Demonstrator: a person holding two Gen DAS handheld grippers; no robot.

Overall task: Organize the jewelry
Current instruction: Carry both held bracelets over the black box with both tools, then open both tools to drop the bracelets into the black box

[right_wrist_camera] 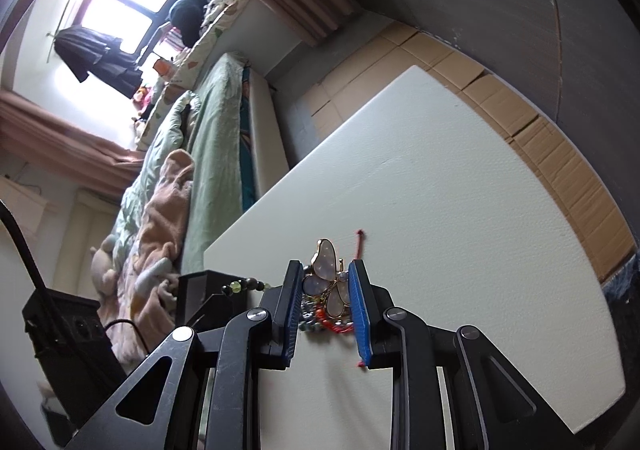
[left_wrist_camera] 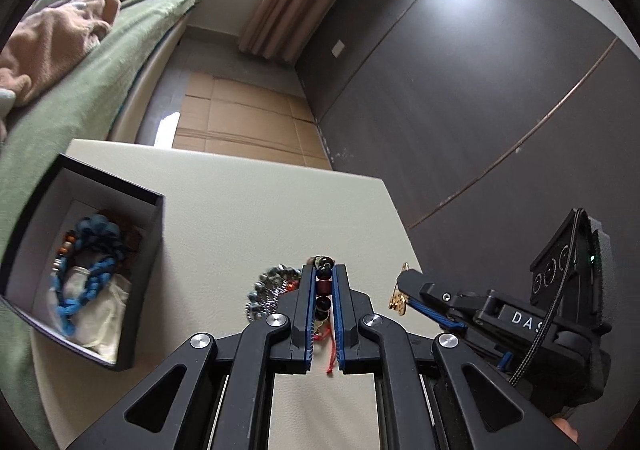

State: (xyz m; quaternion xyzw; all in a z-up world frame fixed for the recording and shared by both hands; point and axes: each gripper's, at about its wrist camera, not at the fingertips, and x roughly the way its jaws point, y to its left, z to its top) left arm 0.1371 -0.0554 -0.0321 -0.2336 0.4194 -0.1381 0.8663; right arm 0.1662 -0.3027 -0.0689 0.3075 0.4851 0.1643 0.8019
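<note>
My left gripper (left_wrist_camera: 324, 270) is shut on a bracelet of dark beads (left_wrist_camera: 323, 304) with one red bead and a red cord hanging below the pads. It is held a little above the cream table (left_wrist_camera: 260, 210). To its left, an open black box (left_wrist_camera: 152, 274) holds blue braided bracelets (left_wrist_camera: 94, 274). My right gripper (right_wrist_camera: 325, 270) is shut on a gold-rimmed butterfly brooch (right_wrist_camera: 326, 278) with pearly wings. The left wrist view shows that brooch (left_wrist_camera: 398, 300) as a gold piece at the right gripper's tip. A grey-green beaded bracelet (left_wrist_camera: 272, 286) lies on the table under both grippers.
The table's far edge and right edge (right_wrist_camera: 580, 250) drop to a floor covered in cardboard (left_wrist_camera: 240, 118). A bed with green bedding (left_wrist_camera: 100, 90) runs along the left side. A dark panelled wall (left_wrist_camera: 480, 90) stands to the right. A red cord end (right_wrist_camera: 360, 240) lies on the table.
</note>
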